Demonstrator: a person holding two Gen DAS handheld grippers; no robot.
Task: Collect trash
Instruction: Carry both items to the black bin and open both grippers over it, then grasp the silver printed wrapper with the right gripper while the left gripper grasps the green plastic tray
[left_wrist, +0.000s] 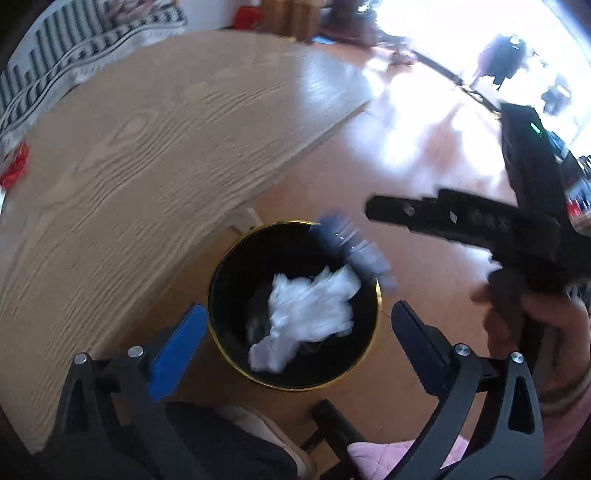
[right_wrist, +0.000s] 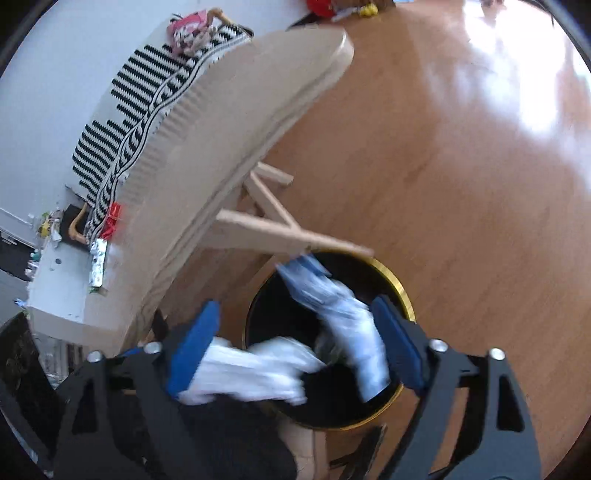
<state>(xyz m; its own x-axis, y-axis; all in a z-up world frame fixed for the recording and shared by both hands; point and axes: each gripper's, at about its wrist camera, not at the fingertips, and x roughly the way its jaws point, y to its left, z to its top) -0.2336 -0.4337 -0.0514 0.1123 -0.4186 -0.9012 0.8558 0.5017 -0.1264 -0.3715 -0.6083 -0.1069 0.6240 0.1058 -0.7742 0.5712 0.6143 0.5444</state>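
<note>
Both my grippers hang over the bin (left_wrist: 236, 280) on the floor beside the bench (left_wrist: 147, 147), fingers spread and empty. White tissue (left_wrist: 306, 314) lies inside; a blurred blue wrapper (right_wrist: 332, 306) is at the rim, in mid-air.

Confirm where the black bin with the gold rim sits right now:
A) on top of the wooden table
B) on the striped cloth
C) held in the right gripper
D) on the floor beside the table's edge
D: the black bin stands on the wooden floor, below the edge of the wooden table, with white trash in it.
</note>
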